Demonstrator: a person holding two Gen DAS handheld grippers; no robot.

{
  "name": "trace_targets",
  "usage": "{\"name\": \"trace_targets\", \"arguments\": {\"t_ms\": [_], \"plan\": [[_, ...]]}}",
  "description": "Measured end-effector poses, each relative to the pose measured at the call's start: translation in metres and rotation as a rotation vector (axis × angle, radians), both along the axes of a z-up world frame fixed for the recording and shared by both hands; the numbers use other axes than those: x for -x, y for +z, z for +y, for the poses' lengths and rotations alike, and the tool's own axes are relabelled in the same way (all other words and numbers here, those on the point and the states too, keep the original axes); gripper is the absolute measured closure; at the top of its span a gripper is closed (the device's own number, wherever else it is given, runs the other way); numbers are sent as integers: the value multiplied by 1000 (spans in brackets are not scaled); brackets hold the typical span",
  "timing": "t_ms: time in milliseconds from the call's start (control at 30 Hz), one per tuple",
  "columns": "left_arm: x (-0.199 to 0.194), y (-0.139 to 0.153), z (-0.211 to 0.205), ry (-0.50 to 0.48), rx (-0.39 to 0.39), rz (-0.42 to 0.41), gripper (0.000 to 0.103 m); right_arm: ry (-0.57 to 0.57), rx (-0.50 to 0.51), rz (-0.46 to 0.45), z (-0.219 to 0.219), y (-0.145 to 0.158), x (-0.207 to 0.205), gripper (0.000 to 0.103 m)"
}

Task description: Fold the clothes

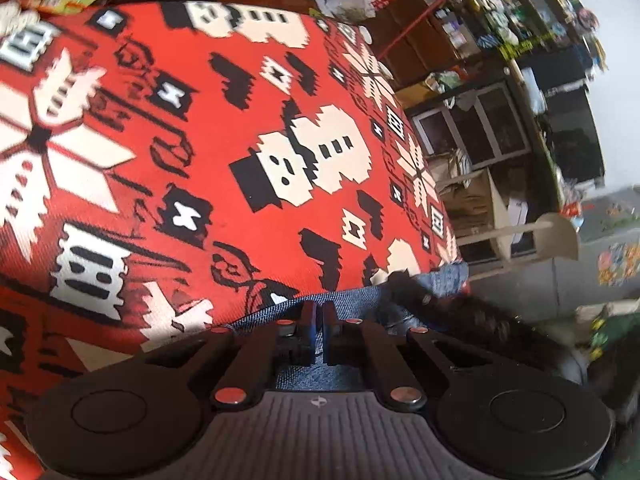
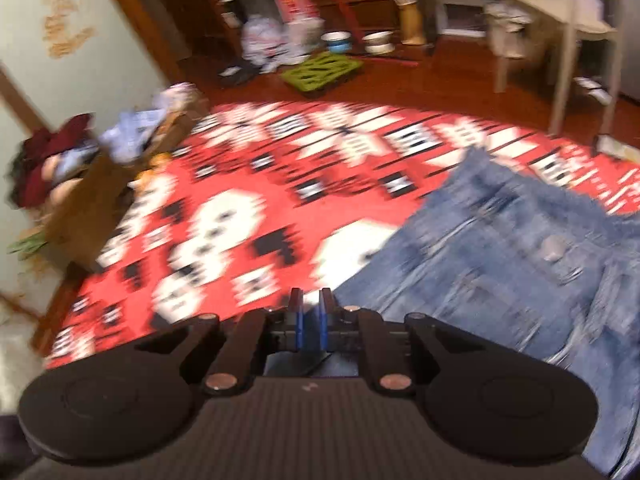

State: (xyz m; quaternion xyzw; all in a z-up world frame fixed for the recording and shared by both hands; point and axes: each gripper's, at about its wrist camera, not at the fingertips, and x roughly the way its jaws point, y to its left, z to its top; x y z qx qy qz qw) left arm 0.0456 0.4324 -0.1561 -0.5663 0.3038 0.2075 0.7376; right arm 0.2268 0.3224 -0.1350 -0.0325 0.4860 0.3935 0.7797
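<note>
**Denim pinched at one edge, spread on the red cloth**

Black fingers of the left gripper (image 1: 319, 312) stand nearly together, seemingly clamped on a blue denim garment (image 2: 520, 248) (edge hold, likely for lifting a fold). Right gripper (image 2: 311, 308) has jaws close together, apparently empty. Faded, frayed denim lies on the patterned red cloth (image 1: 224, 128).
</note>
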Motion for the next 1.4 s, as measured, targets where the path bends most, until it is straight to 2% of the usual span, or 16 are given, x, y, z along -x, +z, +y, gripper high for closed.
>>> {"name": "trace_targets", "arguments": {"t_ms": [100, 267, 300, 600, 767, 900, 967, 1100, 1200, 1400], "plan": [[3, -2, 5, 12, 42, -13, 99, 61, -23, 43, -4, -2, 20, 94], [6, -2, 7, 31, 38, -3, 99, 88, -56, 91, -7, -8, 31, 96], [6, -2, 7, 31, 37, -1, 100, 79, -65, 99, -8, -9, 27, 100], [6, -2, 6, 27, 20, 7, 100, -114, -102, 91, -25, -15, -47, 101], [5, -1, 6, 22, 6, 12, 100, -191, -66, 48, -27, -15, -81, 103], [4, 1, 4, 16, -17, 20, 100, -179, -55, 36, -25, -12, -82, 103], [3, 4, 3, 13, -53, 33, 100, -175, -77, 31, -30, -3, -75, 95], [2, 16, 1, -2, -132, 19, 99, -201, -139, 41, -67, 23, -57, 94], [-2, 22, -5, -38, -159, -10, 99, -252, -178, 49, -111, 39, -43, 93], [-23, 23, -33, -223, -157, -61, 99, -427, -217, 70, -223, 44, -12, 93]]}}
